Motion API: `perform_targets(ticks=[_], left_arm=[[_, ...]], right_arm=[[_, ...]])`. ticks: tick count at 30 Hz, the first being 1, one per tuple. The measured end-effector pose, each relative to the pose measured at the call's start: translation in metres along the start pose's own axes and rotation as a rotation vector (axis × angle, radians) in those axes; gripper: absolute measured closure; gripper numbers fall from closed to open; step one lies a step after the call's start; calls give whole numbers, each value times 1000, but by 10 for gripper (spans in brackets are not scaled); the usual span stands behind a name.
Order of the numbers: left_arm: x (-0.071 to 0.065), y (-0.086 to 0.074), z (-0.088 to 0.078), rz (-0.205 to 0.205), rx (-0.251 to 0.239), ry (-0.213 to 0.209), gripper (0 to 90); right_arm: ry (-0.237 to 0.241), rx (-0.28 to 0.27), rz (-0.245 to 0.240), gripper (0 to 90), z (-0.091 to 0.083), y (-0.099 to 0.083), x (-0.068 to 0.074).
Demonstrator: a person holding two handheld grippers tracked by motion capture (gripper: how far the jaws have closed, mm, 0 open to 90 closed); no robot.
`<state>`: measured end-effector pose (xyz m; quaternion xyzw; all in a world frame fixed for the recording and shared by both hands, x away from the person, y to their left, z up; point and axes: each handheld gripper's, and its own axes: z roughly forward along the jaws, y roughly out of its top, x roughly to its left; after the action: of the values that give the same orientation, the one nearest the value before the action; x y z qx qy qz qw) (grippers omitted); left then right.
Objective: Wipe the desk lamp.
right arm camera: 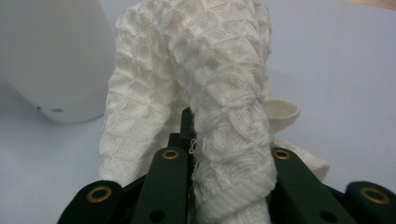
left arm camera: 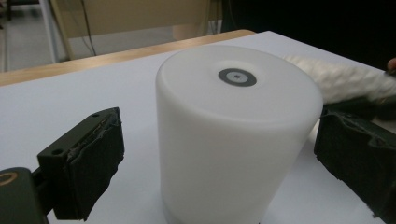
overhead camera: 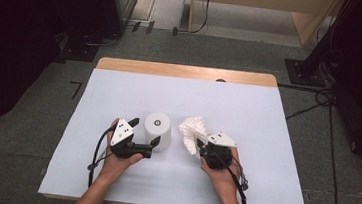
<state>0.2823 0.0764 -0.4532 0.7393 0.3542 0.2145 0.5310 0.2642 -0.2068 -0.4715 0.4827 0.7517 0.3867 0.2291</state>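
Grey floor with cables and dark equipment around; a desk covered by a white sheet, wooden edge showing at the far side.

Left gripper: held in the person's left hand, lying roughly level, fingers pointing toward the white cylinder. Fingers spread wide. In the left gripper view the cylinder stands upright on the desk between the two fingers, and a gap of white sheet shows on each side, so neither pad presses on it. The cylinder is smooth, with a small grey ring mark in the middle of its flat top.

Right gripper: held in the person's right hand, fingers closed on a white waffle-textured cloth. In the right gripper view the cloth is pinched between the closed fingers, and folds of it drape up and over the fingertips and down the outer side of one finger. The bunched cloth rises beyond the fingertips.

Relative placement: the cloth sits just beside the cylinder, on the side away from the left gripper; whether the two touch cannot be told.
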Motion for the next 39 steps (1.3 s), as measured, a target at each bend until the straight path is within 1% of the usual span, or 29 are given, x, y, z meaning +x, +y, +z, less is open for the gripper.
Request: perform_targets(ticks=[1,3,4,5,6,7,8,9,12,13,14,17,18,19,20,22,23,26,28,30,31,34,37,38,39], left_arm=[[-1,0,4,8,13,-6,22],[-4,-1,13,25,41,1,23],[-6,-1,17,32,53,-3,23],[-6,-1,21,30,61,-4,23],[-6,0,23,25,62,-5,25],[-5,0,25,15,56,-11,49],[-4,1,26,18,59,-20,70],[-5,1,27,22,57,-19,73],[-5,0,27,39,49,-14,83],[-5,0,26,38,46,-22,86],[-5,0,26,21,39,-42,87],[-5,3,24,-54,26,-121,92],[-6,3,23,-61,28,-139,92],[-8,4,23,-54,34,-147,92],[-11,3,23,-42,46,-152,92],[-17,3,22,-12,55,-147,92],[-17,3,22,-20,58,-159,92],[-15,3,22,-90,50,-220,92],[-14,5,20,-99,35,-230,92],[-12,8,19,-118,25,-236,93],[-9,8,18,-129,20,-236,93],[-1,9,16,-170,9,-223,93],[6,10,13,-178,4,-209,94],[7,10,12,-175,7,-209,94],[6,10,12,-168,10,-205,94]], right_arm=[[-13,15,-18,773,5,-1,4],[-8,43,-35,774,13,-1,12],[-12,53,-46,774,16,-1,16],[-16,58,-61,774,19,-1,20],[-19,65,-73,774,22,-1,25],[-20,69,-99,774,24,0,29],[-18,70,-111,774,25,0,33],[-10,69,-118,774,26,1,35],[30,61,-118,774,26,3,37],[39,60,-117,774,26,3,38],[42,55,-115,774,25,3,38],[53,41,-117,775,20,4,38],[55,31,-113,776,17,5,38],[63,22,-108,777,13,7,38],[75,8,-109,778,7,9,38],[100,-29,-121,779,-5,14,40],[104,-50,-121,780,-11,17,41],[103,-111,-123,781,-24,26,43],[102,-146,-124,782,-30,29,44],[106,-159,-133,783,-32,29,45],[113,-156,-131,783,-31,28,45],[131,-96,-140,783,-20,20,48],[146,-20,-142,782,-6,10,53],[149,0,-148,782,-2,8,55],[147,8,-149,782,0,7,56]])
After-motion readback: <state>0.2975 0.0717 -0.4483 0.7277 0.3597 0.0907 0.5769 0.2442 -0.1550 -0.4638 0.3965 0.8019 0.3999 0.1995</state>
